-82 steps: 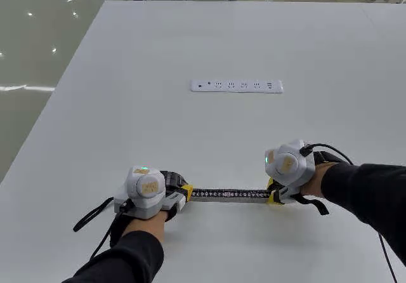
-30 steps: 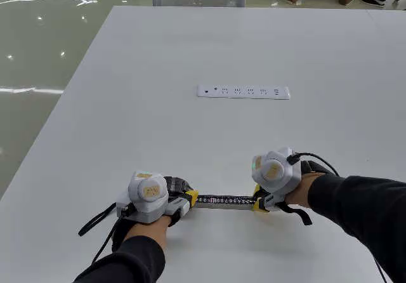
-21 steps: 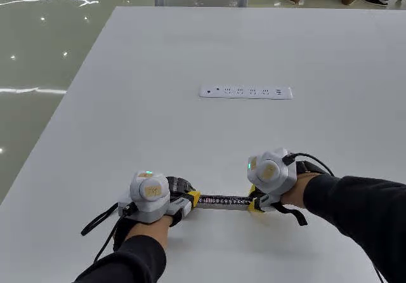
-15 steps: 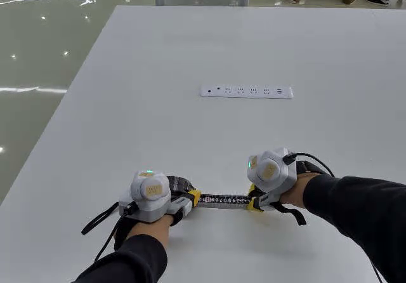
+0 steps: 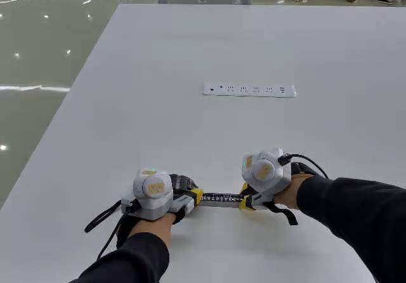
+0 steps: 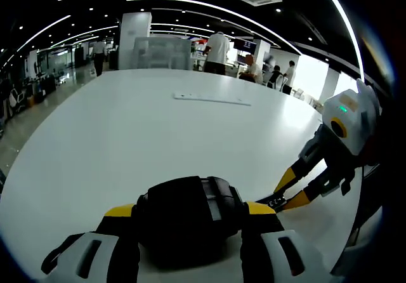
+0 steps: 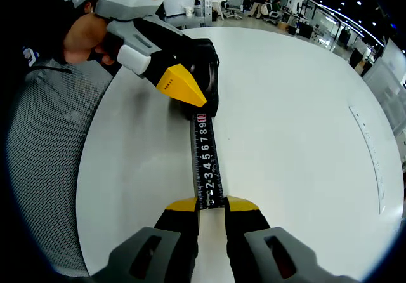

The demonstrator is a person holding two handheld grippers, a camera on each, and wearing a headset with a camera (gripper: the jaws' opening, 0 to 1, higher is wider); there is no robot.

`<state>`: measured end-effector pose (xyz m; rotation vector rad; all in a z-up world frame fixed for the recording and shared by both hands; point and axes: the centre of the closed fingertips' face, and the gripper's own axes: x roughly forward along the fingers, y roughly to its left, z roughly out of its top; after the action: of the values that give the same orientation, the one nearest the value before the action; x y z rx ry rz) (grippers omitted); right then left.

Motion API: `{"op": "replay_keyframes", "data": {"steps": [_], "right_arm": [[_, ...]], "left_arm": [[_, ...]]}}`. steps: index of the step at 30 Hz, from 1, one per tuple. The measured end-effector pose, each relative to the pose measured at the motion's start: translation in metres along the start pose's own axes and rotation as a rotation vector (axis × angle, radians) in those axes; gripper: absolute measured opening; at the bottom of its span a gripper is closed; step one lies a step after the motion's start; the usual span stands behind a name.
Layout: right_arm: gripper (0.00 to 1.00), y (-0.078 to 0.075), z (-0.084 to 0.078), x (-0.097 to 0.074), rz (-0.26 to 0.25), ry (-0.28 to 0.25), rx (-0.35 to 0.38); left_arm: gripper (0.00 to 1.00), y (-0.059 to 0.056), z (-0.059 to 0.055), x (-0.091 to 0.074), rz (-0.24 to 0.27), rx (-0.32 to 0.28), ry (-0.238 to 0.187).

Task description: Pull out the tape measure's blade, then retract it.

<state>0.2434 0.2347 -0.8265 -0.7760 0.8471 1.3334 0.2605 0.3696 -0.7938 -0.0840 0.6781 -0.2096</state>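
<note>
The black tape measure case lies near the table's front edge, and my left gripper is shut on it. In the left gripper view the case sits between the yellow-tipped jaws of that gripper. A short length of blade runs right from the case to my right gripper. In the right gripper view the numbered blade leads from the case, and my right gripper is shut on the blade's end. The two grippers are close together.
A white power strip lies flat in the middle of the white table, well beyond the grippers. A black strap trails from the left hand. The table's left edge drops to a glossy floor. People stand far behind.
My right gripper has moved left toward the case with the blade's end, so the drawn-out blade is now about half as long. The left gripper and the case stayed put.
</note>
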Motion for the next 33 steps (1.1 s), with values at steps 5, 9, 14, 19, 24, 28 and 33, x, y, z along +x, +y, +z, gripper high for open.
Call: {"op": "replay_keyframes", "data": {"steps": [5,9,14,19,24,28,33], "right_arm": [[0.11,-0.001,0.004,0.002,0.001,-0.009,0.011],[0.11,0.0,0.01,0.005,0.006,-0.015,0.012],[0.11,-0.001,0.015,0.007,0.007,-0.022,0.017],[0.11,-0.002,0.019,0.009,0.002,-0.035,0.02],[0.11,-0.004,0.023,0.01,-0.002,-0.048,0.033],[0.11,-0.004,0.027,0.012,-0.006,-0.058,0.027],[0.11,-0.002,0.029,0.013,-0.006,-0.057,0.02]], "left_arm": [[0.6,0.0,0.0,0.0,0.0,-0.001,0.0],[0.6,0.0,0.0,0.0,-0.001,-0.002,0.002],[0.6,0.0,0.0,0.001,-0.001,-0.003,0.002],[0.6,0.0,0.0,0.001,0.0,-0.003,0.002],[0.6,0.0,0.0,0.001,0.0,-0.004,0.002],[0.6,0.0,0.0,0.001,0.0,-0.004,0.002],[0.6,0.0,0.0,0.001,0.0,-0.004,0.003]]}}
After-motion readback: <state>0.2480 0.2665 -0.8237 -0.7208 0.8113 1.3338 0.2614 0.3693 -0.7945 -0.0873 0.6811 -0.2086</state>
